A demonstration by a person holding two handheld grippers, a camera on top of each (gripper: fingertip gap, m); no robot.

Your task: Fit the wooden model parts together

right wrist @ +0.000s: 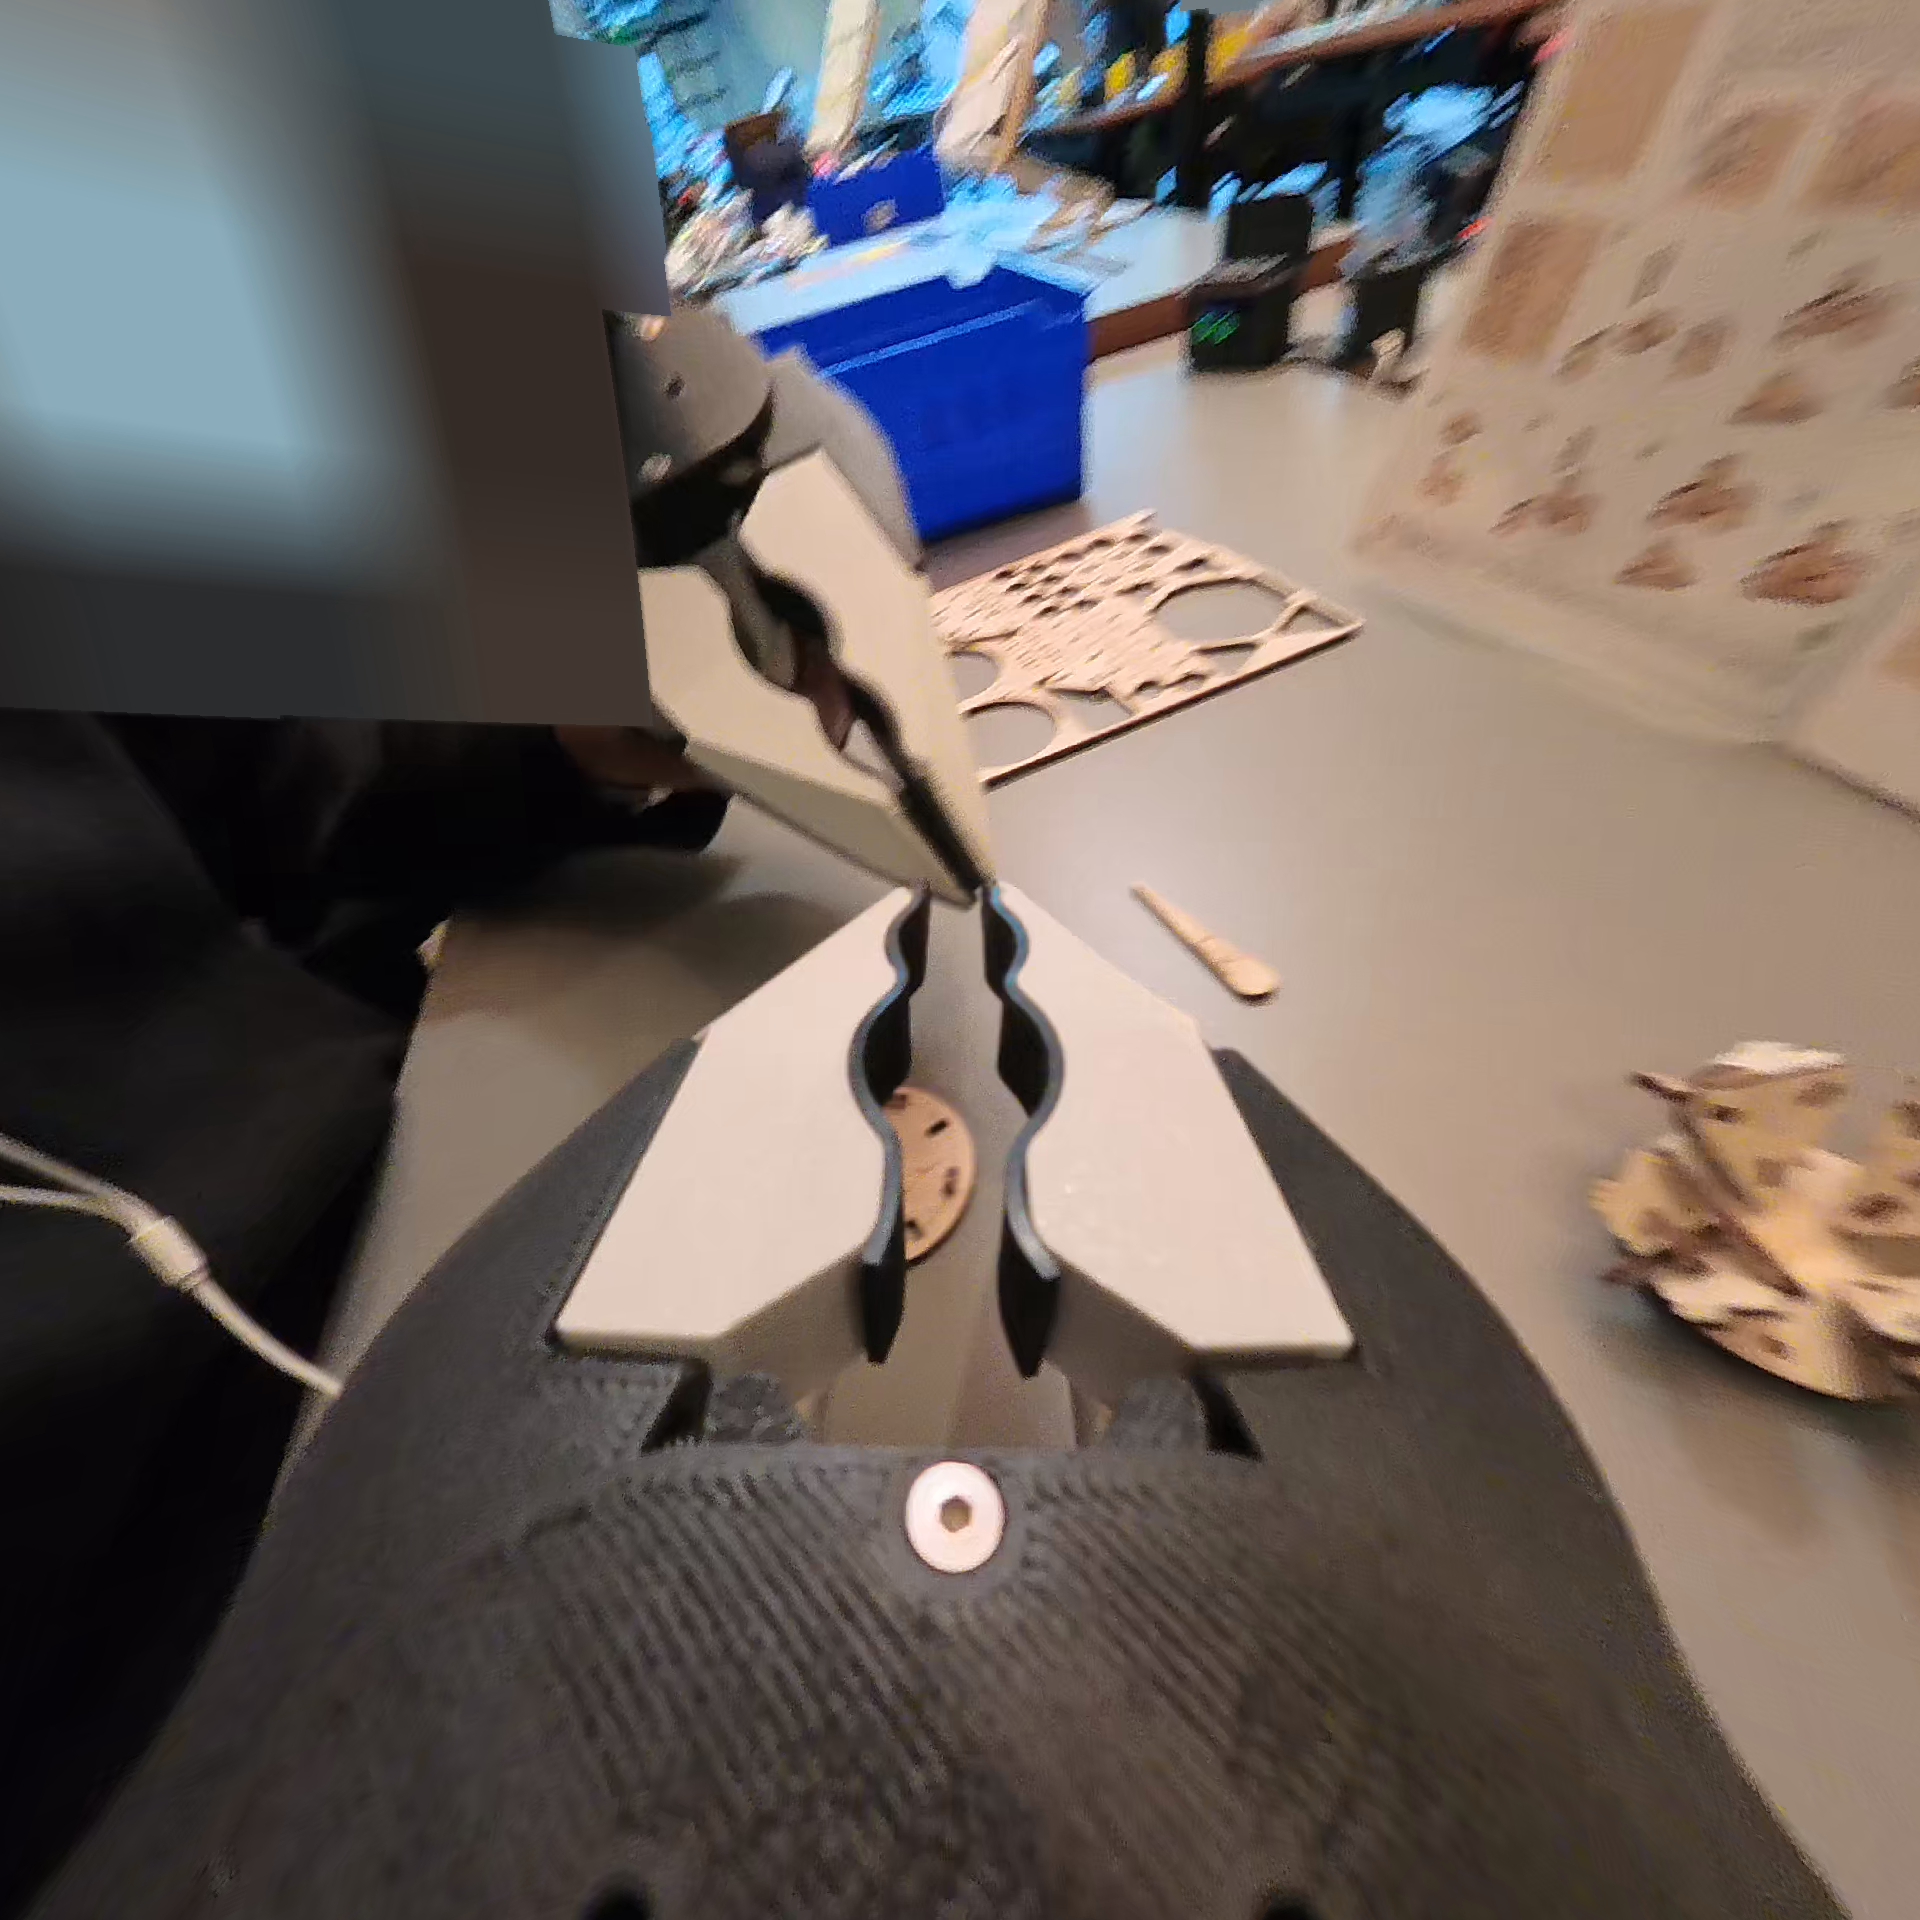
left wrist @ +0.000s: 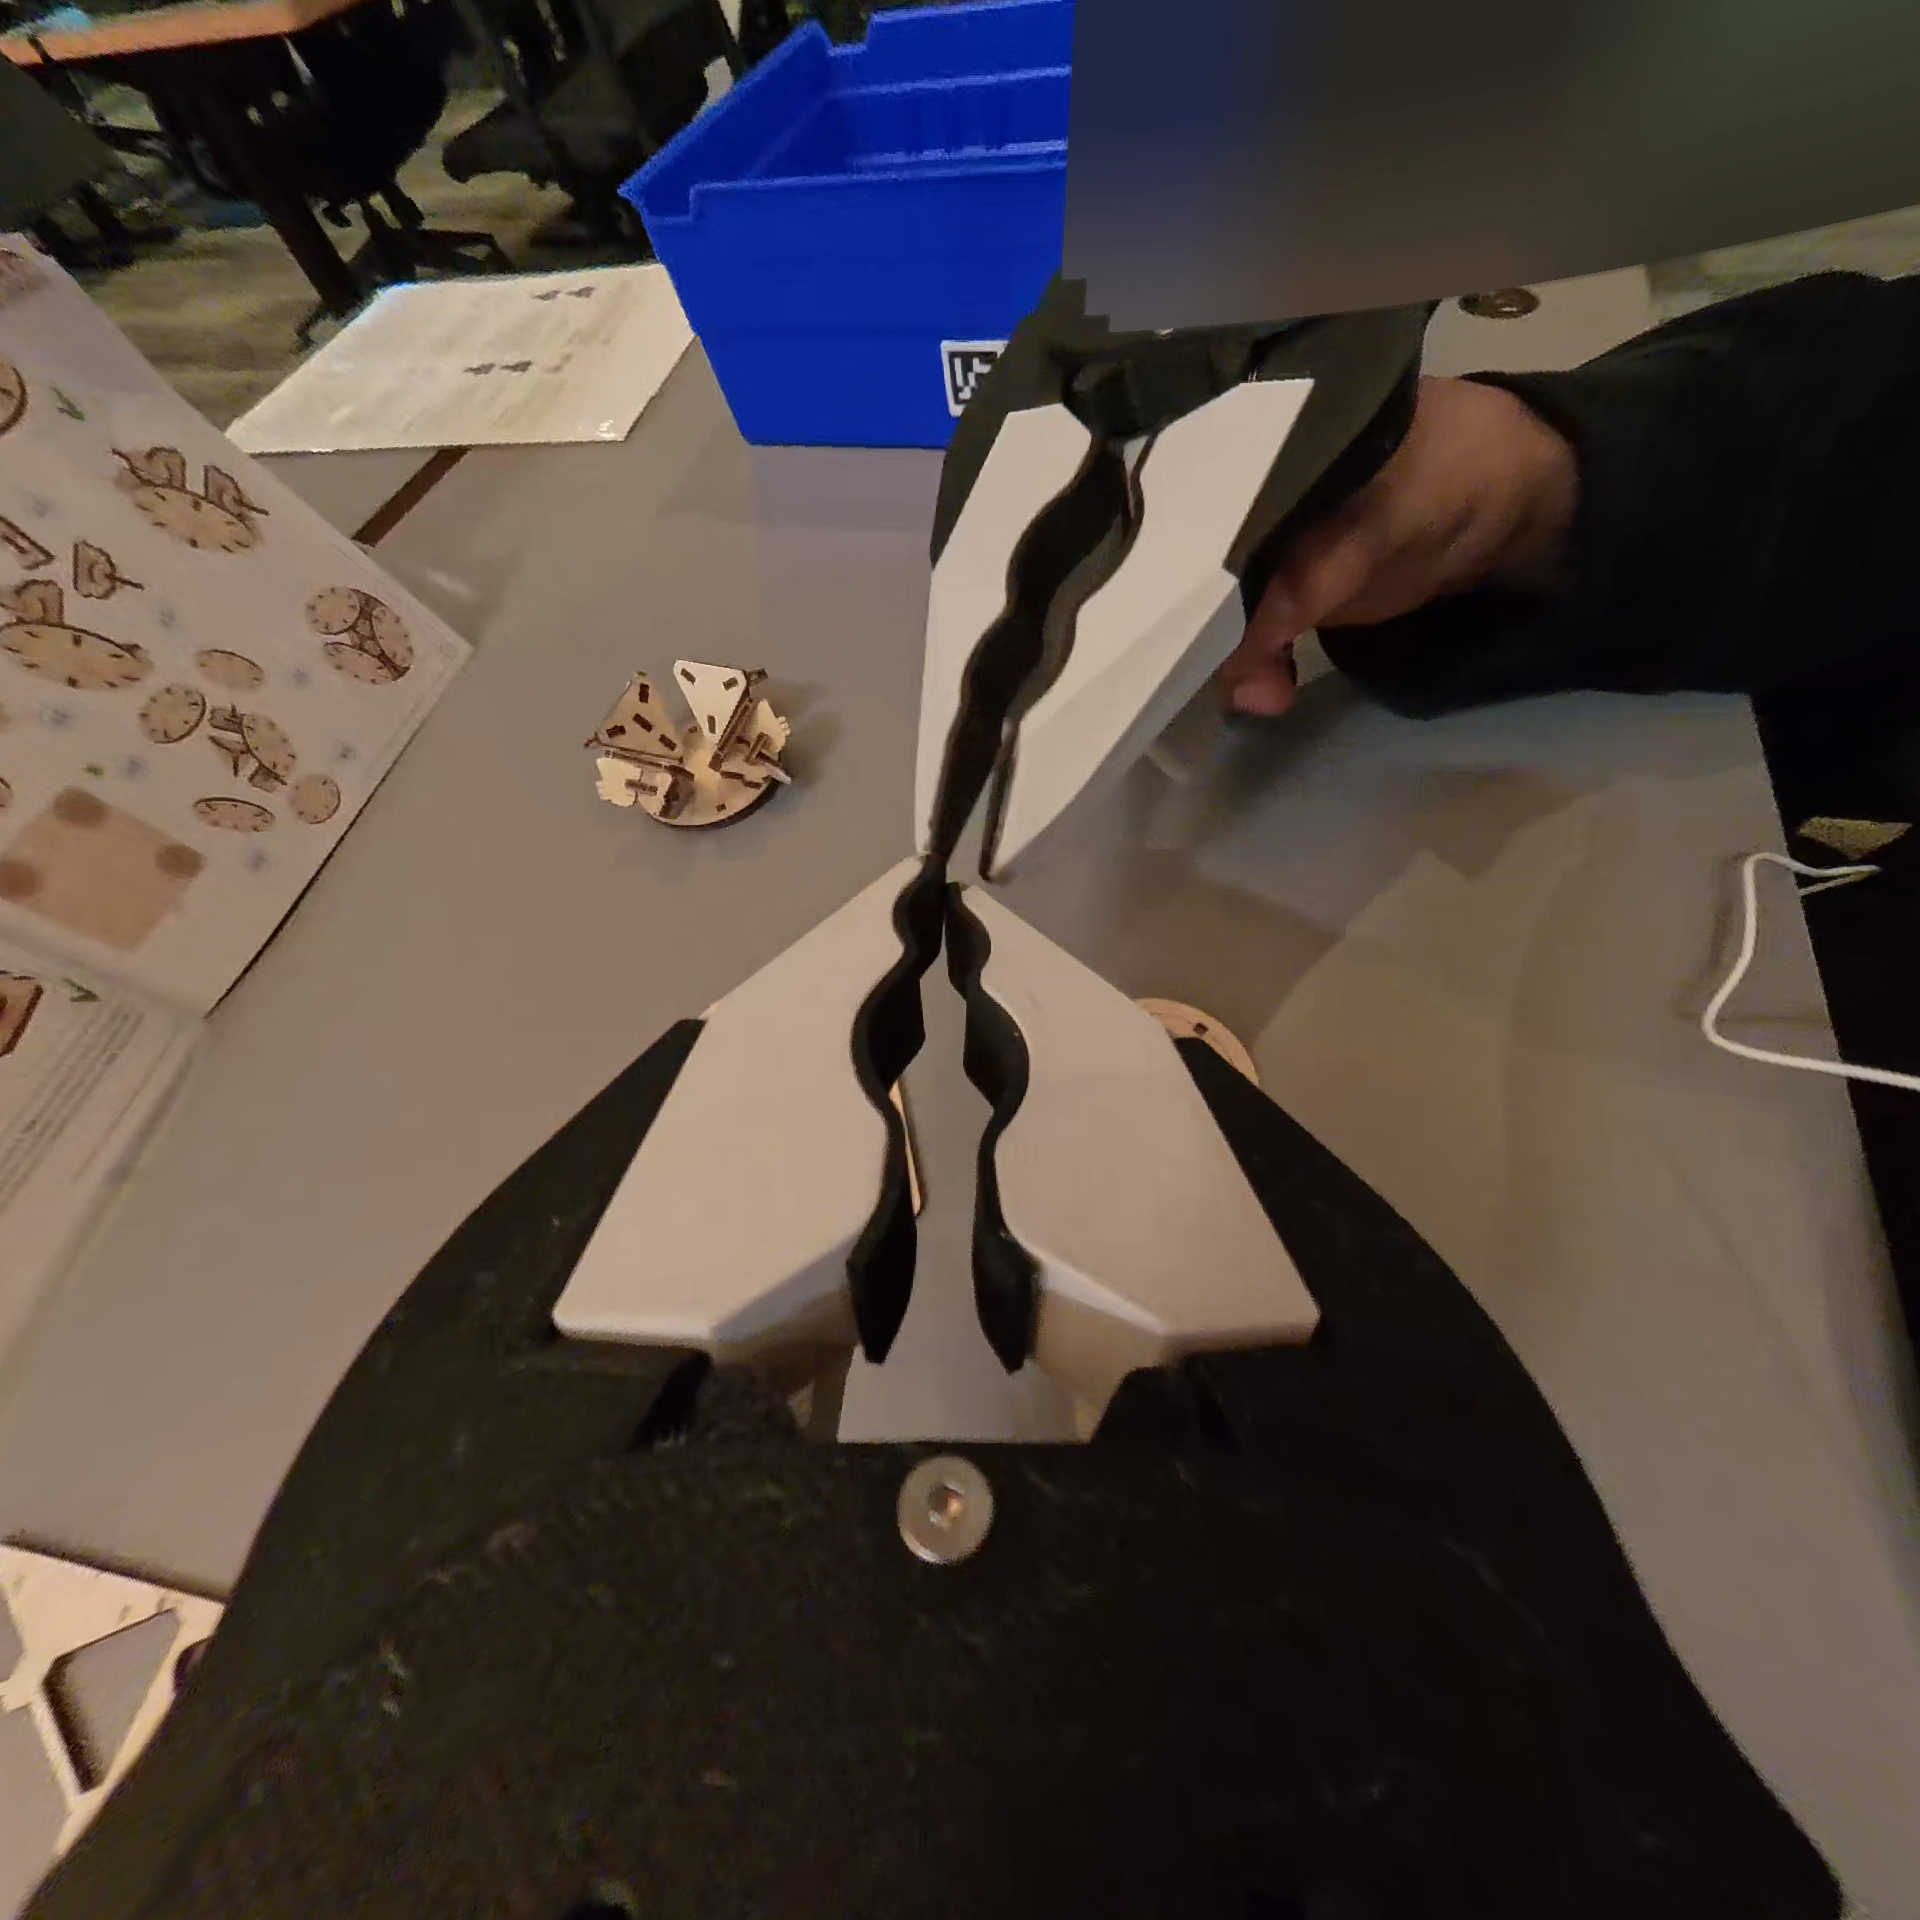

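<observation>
The left tongs (left wrist: 940, 883) sit at the centre of the left wrist view, tips pressed together with nothing visibly between them. The right tongs (right wrist: 954, 902) occupy the centre of the right wrist view, tips slightly spread with a narrow gap. The two pairs meet tip to tip above the grey worktop (left wrist: 520, 1091): in the left wrist view the right tongs come down from the upper right, and their tips reach the left tongs' tips. Whether a small piece is passed between them cannot be told. A hand (left wrist: 1403, 561) in a dark sleeve grips the right tongs at the right of that frame.

A round wooden disc (right wrist: 930, 1169) with slots lies flat on the worktop below the right tongs, seen through their gap. A thin wooden stick (right wrist: 1210, 943) lies right of centre in the right wrist view, its long axis running from upper left to lower right, the wider end lower right.

A small wooden model (left wrist: 691, 743) on a round base stands left of centre in the left wrist view. Printed instruction sheets (left wrist: 187, 644) cover the left edge, and a blue bin (left wrist: 852, 249) stands at the top. A punched-out wooden sheet (right wrist: 1122, 634) lies flat beyond the tongs in the right wrist view. A white cable (left wrist: 1766, 987) crosses the right edge.
</observation>
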